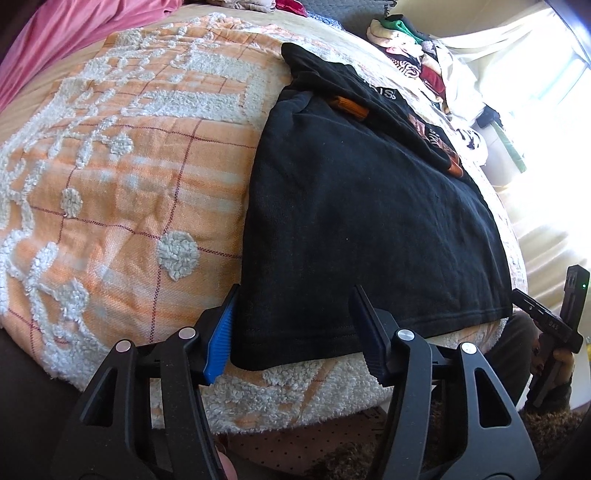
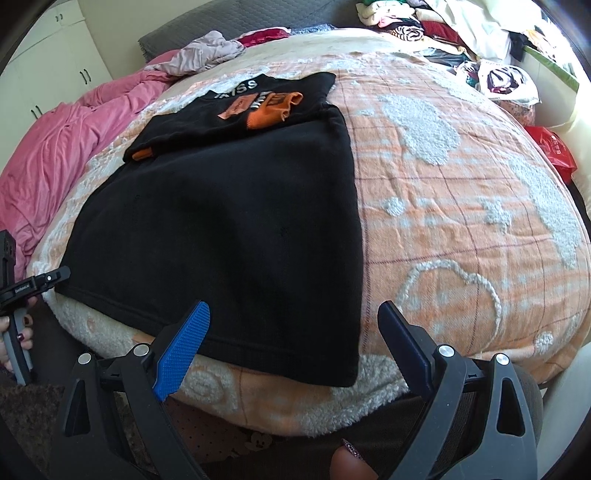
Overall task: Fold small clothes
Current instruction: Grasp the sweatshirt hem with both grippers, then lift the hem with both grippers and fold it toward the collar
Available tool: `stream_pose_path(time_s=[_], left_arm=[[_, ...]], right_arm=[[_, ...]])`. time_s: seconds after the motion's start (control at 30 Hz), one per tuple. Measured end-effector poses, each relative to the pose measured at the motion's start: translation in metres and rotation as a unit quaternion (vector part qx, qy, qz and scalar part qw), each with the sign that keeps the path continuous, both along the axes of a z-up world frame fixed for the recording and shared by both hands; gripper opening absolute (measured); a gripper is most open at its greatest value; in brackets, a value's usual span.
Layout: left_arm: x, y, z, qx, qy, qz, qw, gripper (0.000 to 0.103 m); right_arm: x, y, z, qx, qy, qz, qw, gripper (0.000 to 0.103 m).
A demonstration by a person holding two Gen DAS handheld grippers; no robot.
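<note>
A black sweater (image 1: 362,221) with orange cuffs and collar lies flat on the bed, its sleeves folded across the upper part. It also shows in the right wrist view (image 2: 229,221), with an orange cuff (image 2: 273,107) and white lettering near the collar. My left gripper (image 1: 295,325) is open at the sweater's near hem, its jaws either side of the hem's left corner. My right gripper (image 2: 295,332) is open at the near hem, its jaws either side of the hem's right corner. Neither holds cloth.
The bed carries an orange and white fleece blanket (image 2: 461,206). A pink quilt (image 2: 55,155) lies at the left. A pile of clothes (image 2: 443,29) sits at the far right. A red bag (image 2: 557,151) is beside the bed.
</note>
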State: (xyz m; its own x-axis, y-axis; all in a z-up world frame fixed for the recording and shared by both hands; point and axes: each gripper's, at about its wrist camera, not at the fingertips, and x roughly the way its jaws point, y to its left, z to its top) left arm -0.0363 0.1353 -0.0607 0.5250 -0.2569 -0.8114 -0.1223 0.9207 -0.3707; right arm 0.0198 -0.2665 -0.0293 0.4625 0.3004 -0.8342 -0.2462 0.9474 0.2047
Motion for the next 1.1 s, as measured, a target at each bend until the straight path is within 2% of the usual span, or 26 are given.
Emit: stream_pose_path(time_s=[0.13, 0.23, 0.43, 0.67, 0.8, 0.87, 1.0, 1.07, 1.1], left_arm=[[-0.001, 0.001, 0.000, 0.000, 0.002, 0.000, 1.0000, 0.050], [-0.001, 0.000, -0.001, 0.003, 0.003, -0.001, 1.0000, 0.050], [-0.001, 0.000, -0.001, 0.003, 0.003, -0.003, 1.0000, 0.050], [-0.003, 0.004, -0.002, -0.010, 0.003, 0.000, 0.9999, 0.046], [-0.004, 0.009, -0.003, -0.026, 0.004, 0.006, 0.9996, 0.045], [-0.006, 0.010, -0.002, -0.023, 0.004, 0.010, 0.9997, 0.036], [-0.007, 0.015, -0.002, -0.033, 0.005, 0.017, 0.9993, 0.026], [-0.008, 0.018, -0.002, -0.039, 0.004, 0.025, 0.9989, 0.012], [-0.009, 0.020, 0.000, -0.047, 0.000, 0.029, 0.9985, 0.009]], right_arm=[[-0.001, -0.006, -0.005, 0.007, 0.011, -0.003, 1.000, 0.090], [0.000, -0.009, -0.010, 0.012, 0.020, -0.004, 1.000, 0.079], [-0.003, -0.012, -0.015, 0.027, 0.030, 0.008, 0.999, 0.054], [-0.008, -0.019, -0.015, 0.052, 0.015, 0.025, 0.998, 0.013], [-0.012, -0.017, -0.004, 0.054, -0.014, 0.030, 0.998, 0.009], [-0.014, -0.017, 0.003, 0.062, -0.029, 0.027, 0.997, 0.009], [-0.015, -0.018, 0.019, 0.076, -0.062, 0.028, 0.995, 0.009], [-0.014, -0.020, 0.027, 0.086, -0.073, 0.026, 0.993, 0.009], [-0.013, -0.021, 0.030, 0.089, -0.079, 0.024, 0.993, 0.009]])
